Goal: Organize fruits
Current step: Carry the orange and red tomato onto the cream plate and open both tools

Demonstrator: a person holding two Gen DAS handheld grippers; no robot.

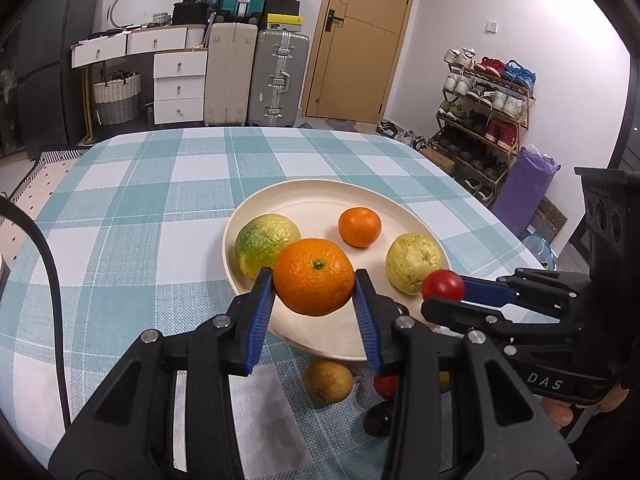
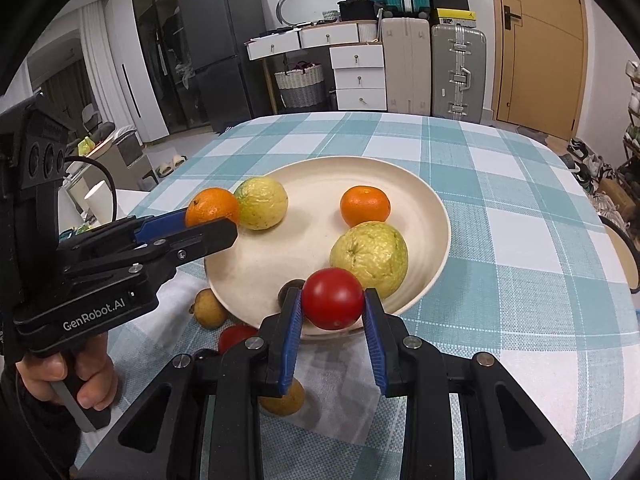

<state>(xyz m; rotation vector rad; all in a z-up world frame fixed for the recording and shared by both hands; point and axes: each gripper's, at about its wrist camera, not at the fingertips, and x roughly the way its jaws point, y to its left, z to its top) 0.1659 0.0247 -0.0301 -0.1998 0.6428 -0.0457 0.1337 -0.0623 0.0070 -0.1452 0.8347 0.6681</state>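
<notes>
My left gripper (image 1: 314,280) is shut on a large orange (image 1: 314,276) and holds it above the near rim of the cream plate (image 1: 320,196). My right gripper (image 2: 332,304) is shut on a red tomato (image 2: 333,298), also over the plate's near edge. Inside the plate (image 2: 280,256) lie a green-yellow citrus (image 1: 266,242), a small mandarin (image 1: 359,227) and a pale yellow bumpy fruit (image 1: 412,262). From the right wrist view the left gripper (image 2: 214,216) comes in at the left with the orange (image 2: 212,206).
On the checked tablecloth (image 1: 132,208) in front of the plate lie a brown pear-like fruit (image 1: 328,382), a second red tomato (image 1: 386,386) and a dark fruit (image 1: 378,420). Another brownish fruit (image 2: 284,400) sits under the right gripper. A person's hand (image 2: 80,376) holds the left gripper.
</notes>
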